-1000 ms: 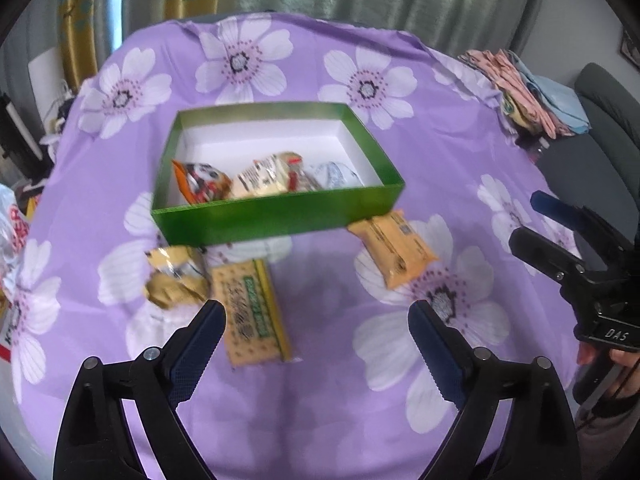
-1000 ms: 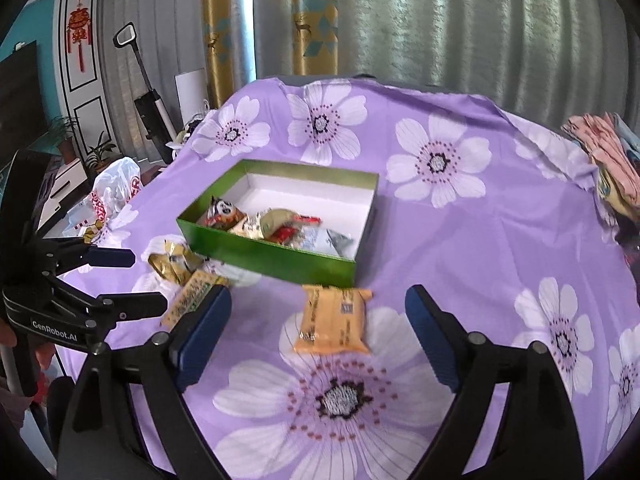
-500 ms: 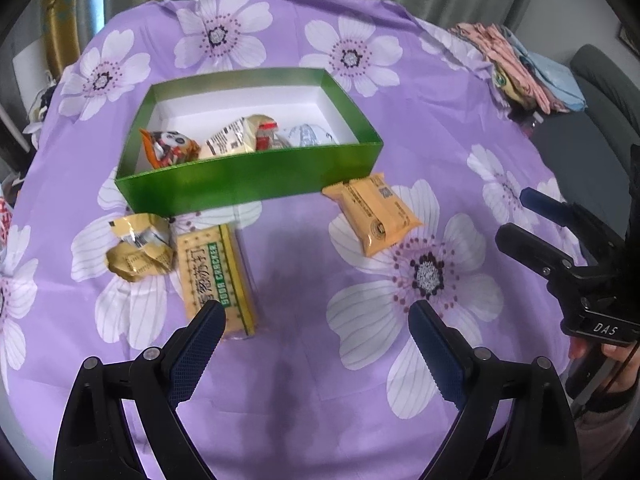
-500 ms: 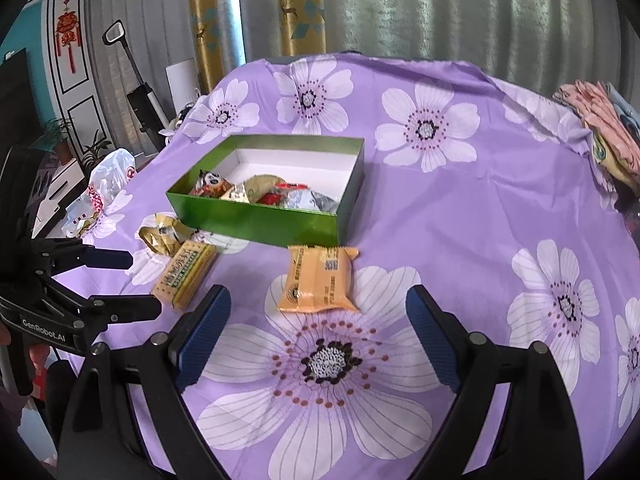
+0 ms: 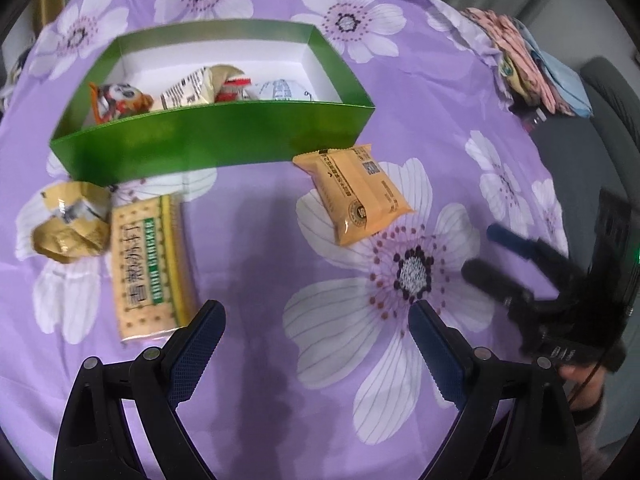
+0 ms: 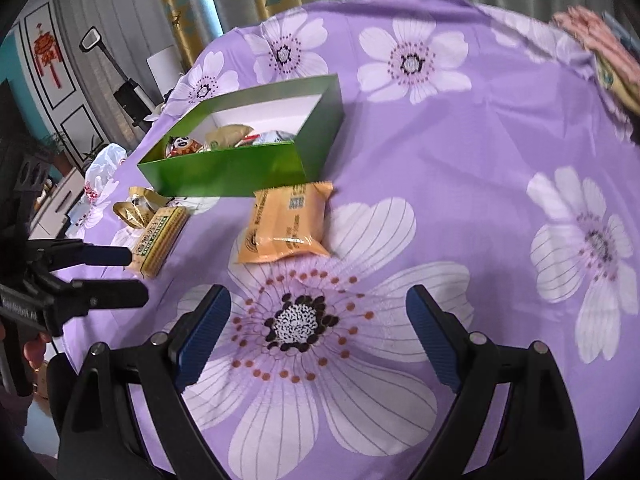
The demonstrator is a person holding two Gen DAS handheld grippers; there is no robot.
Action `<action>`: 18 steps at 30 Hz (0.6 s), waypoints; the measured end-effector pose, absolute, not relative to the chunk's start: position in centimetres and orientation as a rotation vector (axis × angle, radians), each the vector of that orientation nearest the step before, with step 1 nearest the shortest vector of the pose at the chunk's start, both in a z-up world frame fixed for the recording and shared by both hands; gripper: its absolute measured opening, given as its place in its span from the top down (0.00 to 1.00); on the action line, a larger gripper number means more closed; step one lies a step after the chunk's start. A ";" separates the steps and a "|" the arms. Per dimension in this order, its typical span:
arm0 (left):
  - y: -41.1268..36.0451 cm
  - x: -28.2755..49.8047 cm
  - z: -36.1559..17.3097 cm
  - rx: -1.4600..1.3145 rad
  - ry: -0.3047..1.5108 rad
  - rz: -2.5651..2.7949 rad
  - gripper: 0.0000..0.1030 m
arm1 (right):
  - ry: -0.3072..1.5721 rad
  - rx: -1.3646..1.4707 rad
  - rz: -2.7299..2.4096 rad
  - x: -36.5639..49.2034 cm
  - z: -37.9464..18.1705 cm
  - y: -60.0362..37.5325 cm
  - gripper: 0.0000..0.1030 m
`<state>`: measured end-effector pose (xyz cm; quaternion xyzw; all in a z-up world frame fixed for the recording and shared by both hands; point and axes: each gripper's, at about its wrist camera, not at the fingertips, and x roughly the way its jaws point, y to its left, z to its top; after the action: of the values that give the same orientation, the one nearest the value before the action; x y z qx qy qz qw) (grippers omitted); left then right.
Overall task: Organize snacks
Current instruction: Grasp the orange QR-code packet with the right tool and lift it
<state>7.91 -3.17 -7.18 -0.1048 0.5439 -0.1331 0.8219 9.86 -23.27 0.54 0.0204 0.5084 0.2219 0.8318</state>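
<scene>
A green box [image 5: 216, 136] [image 6: 228, 168] with a white inside stands on the purple flowered cloth and holds several wrapped snacks [image 5: 200, 90]. Three snacks lie on the cloth in front of it: an orange packet [image 5: 356, 194] [image 6: 286, 222], a long yellow cracker pack [image 5: 146, 266] [image 6: 160, 236] and a crumpled gold wrapper [image 5: 70, 222] [image 6: 138, 206]. My left gripper [image 5: 316, 320] is open above the cloth, its left finger close to the cracker pack's near end. My right gripper [image 6: 318, 308] is open over a printed flower, just short of the orange packet. Neither holds anything.
Folded cloths [image 5: 524, 68] [image 6: 600, 52] lie at the table's far right edge, beside a grey chair [image 5: 612, 92]. A white plastic bag [image 6: 100, 172] and a vacuum [image 6: 128, 92] stand past the left edge. A hand [image 5: 580, 376] holds the right gripper's handle.
Both grippers have come down and forward toward the table, so the box and loose snacks look larger and nearer. The snacks have not moved. Both stay open.
</scene>
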 end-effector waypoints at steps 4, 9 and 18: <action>-3.8 9.6 -7.8 -0.262 1.174 -0.296 0.10 | 1.089 0.014 0.522 10.5 -0.6 -22.7 0.14; -4.6 11.8 -8.4 -0.249 1.181 -0.285 0.10 | 1.123 -0.047 0.577 12.4 -2.3 -21.7 0.23; -6.3 15.7 -9.0 -0.218 1.157 -0.321 0.10 | 1.164 -0.086 0.659 15.7 -4.1 -20.0 0.32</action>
<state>15.67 -6.34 -8.95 -0.1023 0.5431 -0.1510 0.8196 15.67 -19.99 -4.12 -0.0397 0.5393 0.3052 0.7838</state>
